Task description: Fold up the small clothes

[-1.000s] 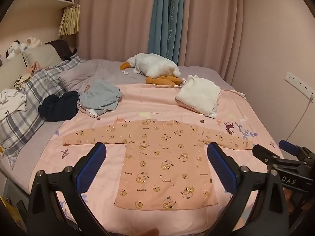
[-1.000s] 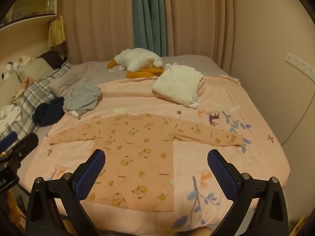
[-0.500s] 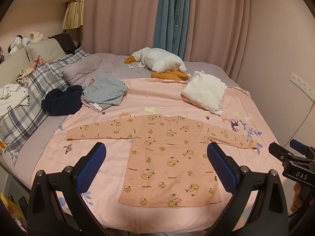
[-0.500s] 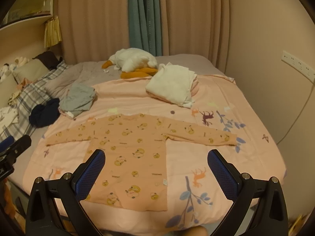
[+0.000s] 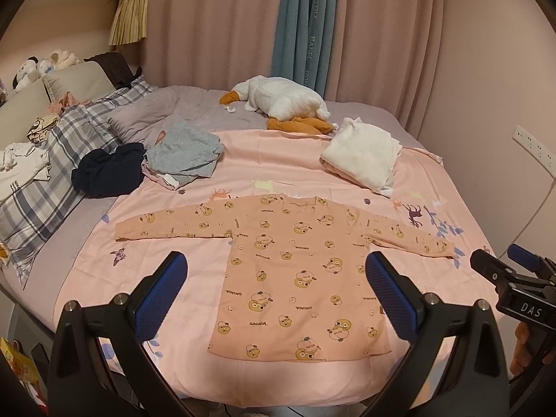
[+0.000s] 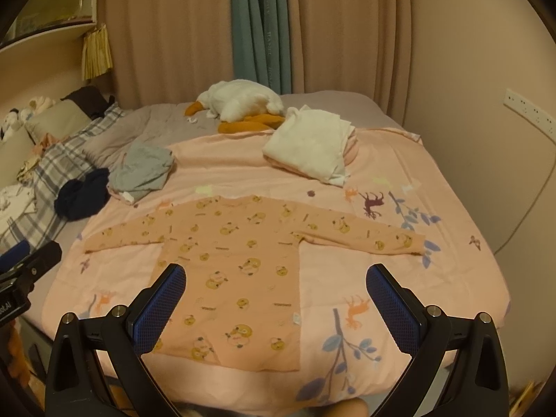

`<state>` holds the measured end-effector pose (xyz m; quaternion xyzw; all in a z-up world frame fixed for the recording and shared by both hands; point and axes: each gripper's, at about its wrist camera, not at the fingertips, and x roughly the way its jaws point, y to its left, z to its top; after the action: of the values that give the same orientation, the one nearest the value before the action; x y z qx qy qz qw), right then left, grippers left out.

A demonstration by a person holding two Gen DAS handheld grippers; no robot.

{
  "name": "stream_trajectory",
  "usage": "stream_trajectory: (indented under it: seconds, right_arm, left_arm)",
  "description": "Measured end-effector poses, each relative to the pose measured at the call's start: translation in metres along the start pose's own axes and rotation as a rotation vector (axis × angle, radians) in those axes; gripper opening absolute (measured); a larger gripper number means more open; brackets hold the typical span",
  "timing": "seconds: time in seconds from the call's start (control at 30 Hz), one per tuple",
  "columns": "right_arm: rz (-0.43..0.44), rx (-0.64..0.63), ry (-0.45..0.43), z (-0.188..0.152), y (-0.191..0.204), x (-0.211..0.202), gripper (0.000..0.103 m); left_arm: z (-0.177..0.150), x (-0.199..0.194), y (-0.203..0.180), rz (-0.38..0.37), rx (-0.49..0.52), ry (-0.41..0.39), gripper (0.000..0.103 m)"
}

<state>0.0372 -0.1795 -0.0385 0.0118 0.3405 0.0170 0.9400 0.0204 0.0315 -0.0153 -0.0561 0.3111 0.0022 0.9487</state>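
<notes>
From the left wrist, we hold the left tool (image 5: 274, 276) released, grasping nothing, above the shirt (image 5: 295, 264) lying flat on the bed (image 5: 295, 153). From the right wrist, our right tool (image 6: 274, 288) is likewise released over the hem. A shallow pinch could catch the pink sheet (image 6: 382, 278) too, dragging the shirt askew.

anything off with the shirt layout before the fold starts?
Nothing stands out. The peach shirt lies flat on the pink sheet, both sleeves spread sideways, hem straight. Both grippers are open and hold nothing.
</notes>
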Motion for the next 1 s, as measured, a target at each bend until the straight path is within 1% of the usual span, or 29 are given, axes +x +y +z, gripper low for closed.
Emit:
stream_trajectory:
  seconds: [0.13, 0.23, 0.4, 0.7, 1.0]
  right_arm:
    - [0.028, 0.008, 0.009, 0.0014, -0.0013, 0.0028, 0.103]
    - [0.03, 0.008, 0.013, 0.0031, 0.0, 0.005, 0.103]
    - [0.027, 0.004, 0.014, 0.0024, 0.0013, 0.0066, 0.103]
    - [0.06, -0.002, 0.023, 0.0027, 0.0013, 0.0089, 0.103]
    - [0.066, -0.02, 0.024, 0.0021, 0.0041, 0.009, 0.103]
  left_arm:
    - [-0.0016, 0.0034, 0.0021, -0.002, -0.013, 0.006, 0.102]
    - [-0.0012, 0.0062, 0.0037, -0.003, -0.003, 0.018, 0.102]
    - [-0.0007, 0.0037, 0.0053, 0.009, -0.01, -0.007, 0.102]
    - [0.0006, 0.0035, 0.0027, 0.009, 0.001, -0.005, 0.102]
    - [0.002, 0.0, 0.0005, 0.013, -0.006, -0.025, 0.102]
